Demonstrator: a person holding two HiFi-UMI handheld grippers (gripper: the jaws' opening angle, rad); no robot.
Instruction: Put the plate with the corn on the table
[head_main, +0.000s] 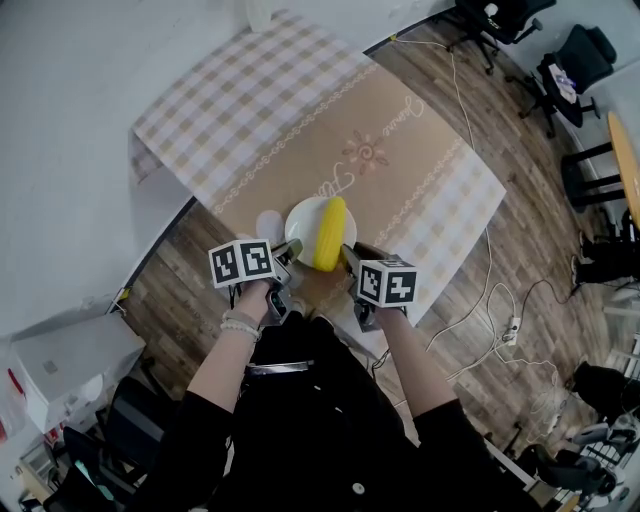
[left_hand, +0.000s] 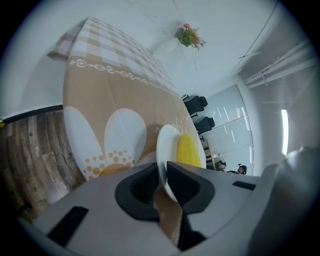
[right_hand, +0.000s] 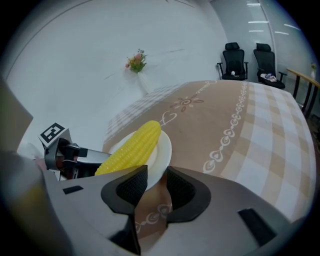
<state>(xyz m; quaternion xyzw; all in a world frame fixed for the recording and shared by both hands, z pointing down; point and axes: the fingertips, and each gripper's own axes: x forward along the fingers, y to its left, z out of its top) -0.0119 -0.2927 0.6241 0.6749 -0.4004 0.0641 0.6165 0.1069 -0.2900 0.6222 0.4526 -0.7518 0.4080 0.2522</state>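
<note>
Count: one plate (head_main: 302, 220), one corn cob (head_main: 330, 233), one desk (head_main: 250, 110), one cloth (right_hand: 240, 125) covering it, and two grippers, one in each of my hands. Past the desk's far end stand two black office chairs (right_hand: 237, 60). One small spray of flowers (right_hand: 136, 61) is on the wall behind the desk.

Writing: there is a line of cursive script on the cloth, too small to read. The cube on each gripper bears black-and-white square markers and no words.

Plate: round, plain white, shallow. Cob: bright yellow with its kernel rows showing. It lies across the plate's middle, spanning it nearly rim to rim.

Place: the plate is at the desk's near edge, over the cloth's beige middle band. I cannot tell whether it is fully set down.

Left gripper (left_hand: 165, 172): my fingers (left_hand: 187, 184) are closed onto the plate's rim, pinching it.

Right gripper (right_hand: 156, 179): my fingers stand wide apart. The plate's rim reaches just into the gap beside one finger, cloth shows between them, and nothing is pinched.
</note>
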